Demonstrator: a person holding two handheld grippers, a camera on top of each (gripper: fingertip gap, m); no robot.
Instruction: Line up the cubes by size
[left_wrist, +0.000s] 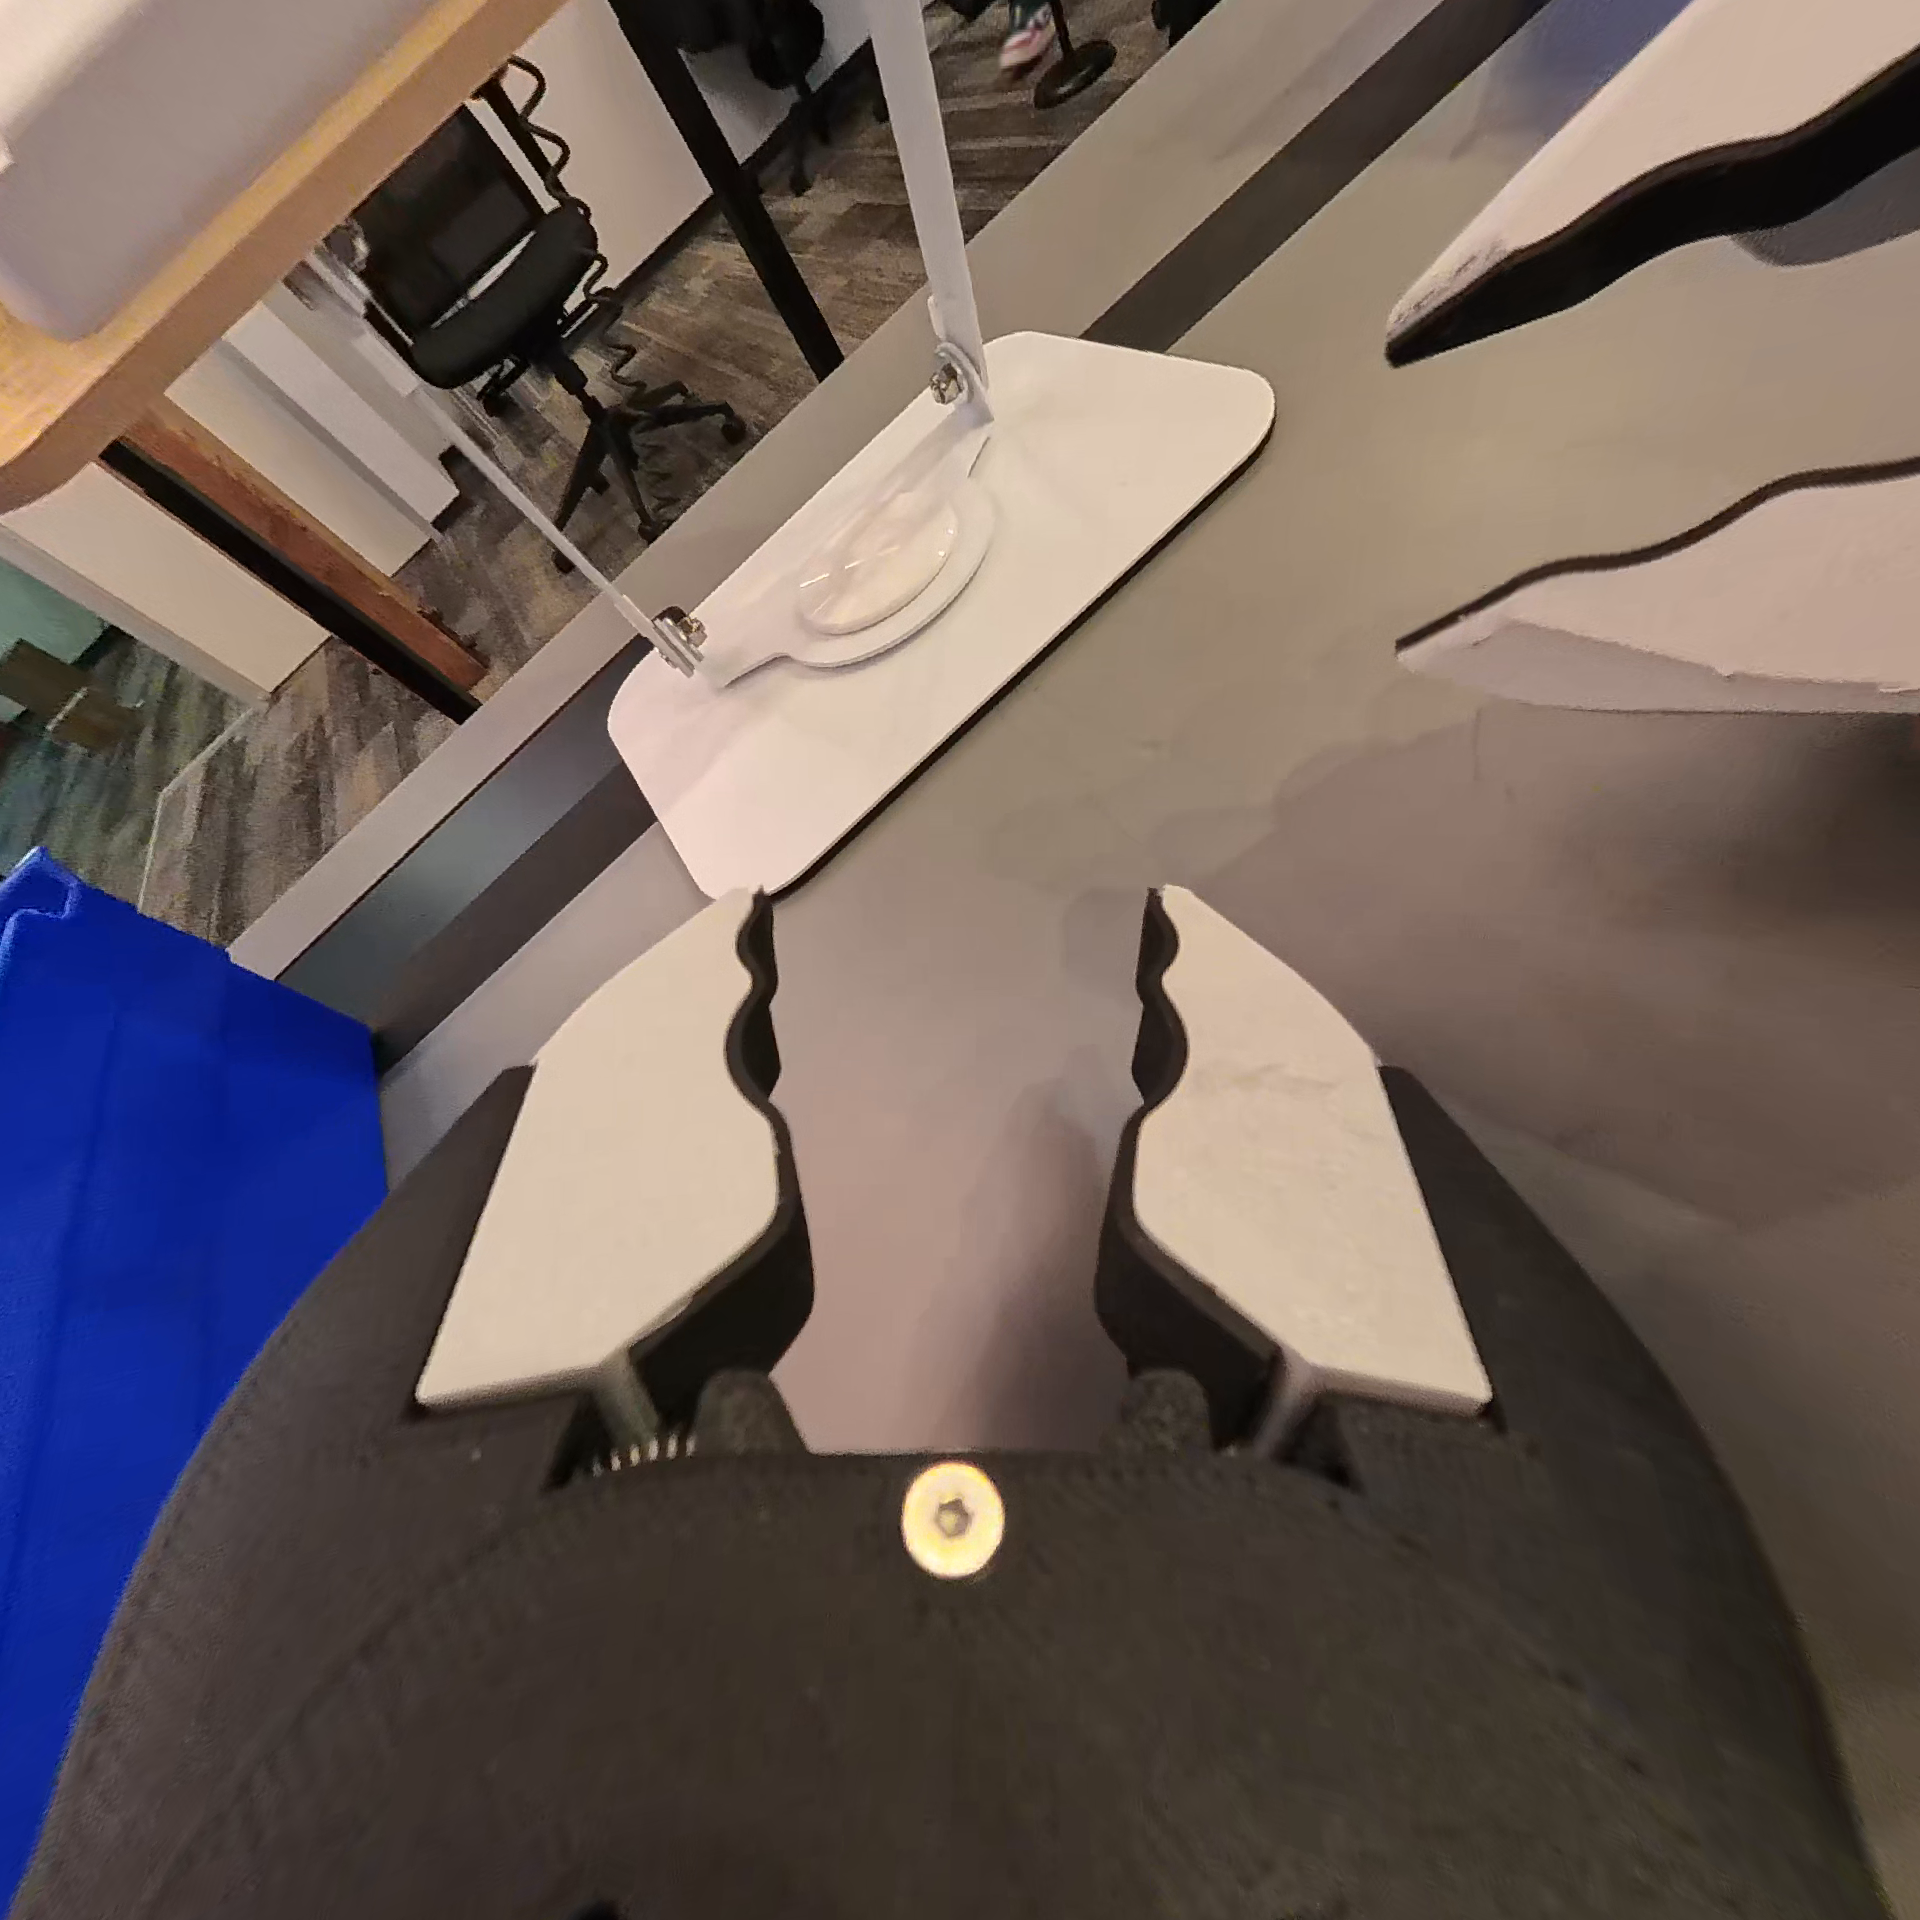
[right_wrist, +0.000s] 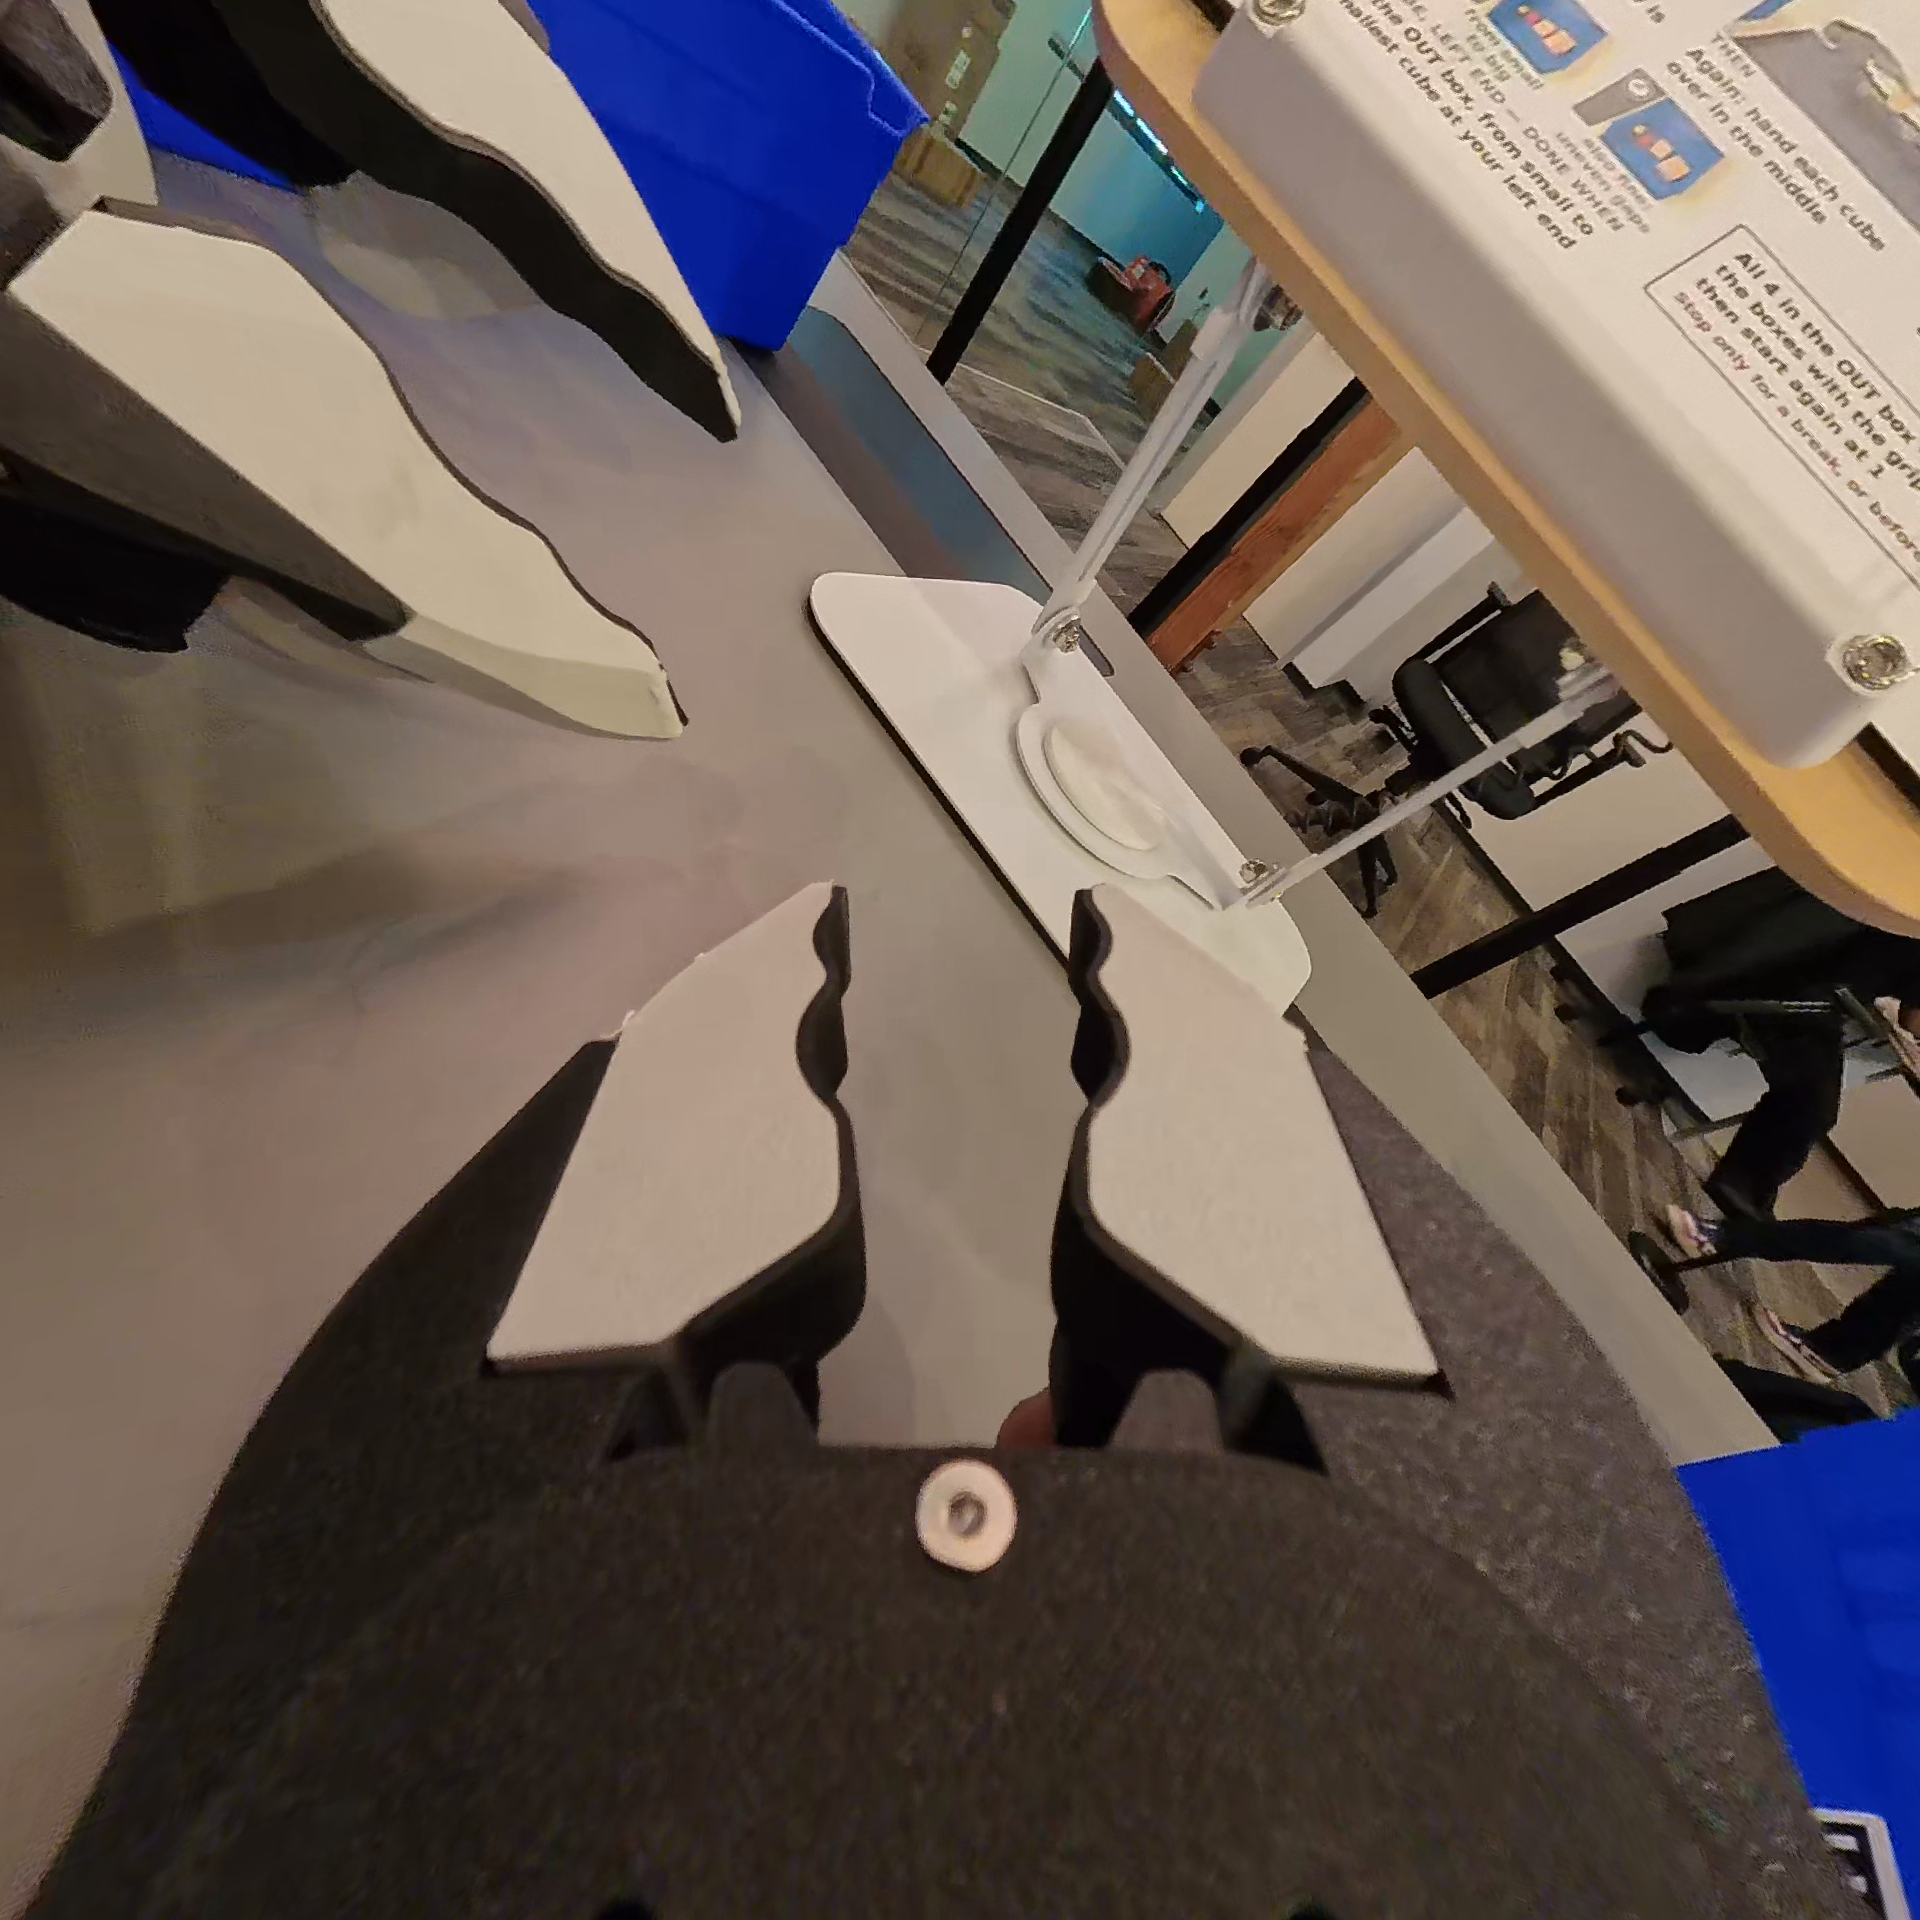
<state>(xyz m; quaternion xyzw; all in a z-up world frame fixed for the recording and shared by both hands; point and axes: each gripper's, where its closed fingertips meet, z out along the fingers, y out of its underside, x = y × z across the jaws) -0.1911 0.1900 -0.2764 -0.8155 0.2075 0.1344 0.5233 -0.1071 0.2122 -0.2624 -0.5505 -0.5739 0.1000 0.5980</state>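
White stand base on grey table, blue bin beside.

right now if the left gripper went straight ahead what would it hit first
Probably the white stand base on the grey table. The left gripper is open and empty, with only bare tabletop before it, though depth is unclear.

Table — smooth, seemingly matt grey.

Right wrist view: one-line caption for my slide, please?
Right claw open and empty over the grey table, beside a white stand base; left claw also open, no cubes visible.
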